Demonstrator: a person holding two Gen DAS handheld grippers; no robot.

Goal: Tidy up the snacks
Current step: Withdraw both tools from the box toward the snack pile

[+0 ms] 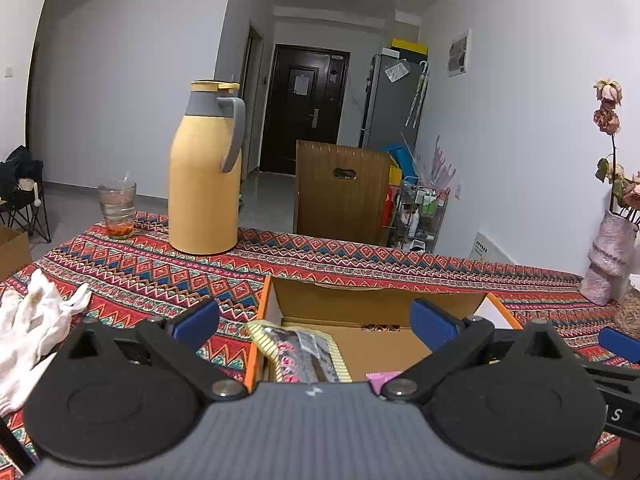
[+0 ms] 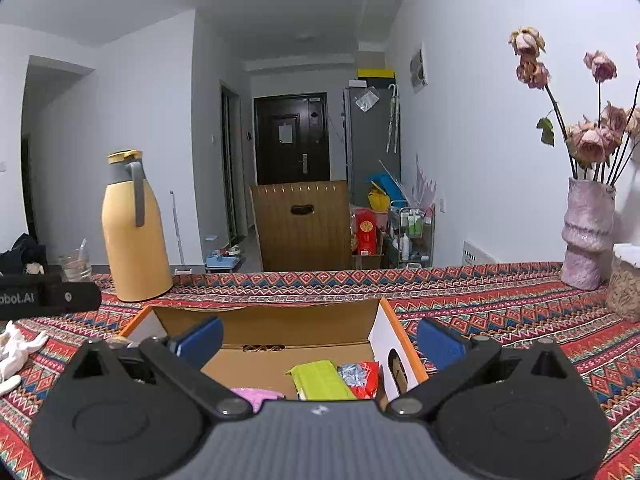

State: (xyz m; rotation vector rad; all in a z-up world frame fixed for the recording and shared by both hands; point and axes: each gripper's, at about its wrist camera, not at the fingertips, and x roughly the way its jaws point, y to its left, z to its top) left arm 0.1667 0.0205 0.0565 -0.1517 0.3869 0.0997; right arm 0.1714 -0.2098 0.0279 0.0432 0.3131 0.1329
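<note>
An open cardboard box (image 1: 380, 300) with orange edges sits on the patterned tablecloth. Inside, the left wrist view shows a striped snack packet (image 1: 300, 354) and a pink packet (image 1: 382, 380). The right wrist view shows the same box (image 2: 280, 324) holding a lime-green packet (image 2: 320, 380), a red packet (image 2: 362, 378) and a pink packet (image 2: 252, 394). My left gripper (image 1: 316, 324) hangs open over the box's left part, nothing between its blue pads. Open and empty too, my right gripper (image 2: 318, 342) hovers over the box's right part.
A yellow thermos jug (image 1: 206, 172) and a glass (image 1: 118, 210) stand at the table's far left. White gloves (image 1: 36, 316) lie at the left. A pink vase (image 2: 586, 234) of dried roses stands at the right, a jar (image 2: 626, 280) beside it. A wooden chair back (image 1: 342, 192) rises behind the table.
</note>
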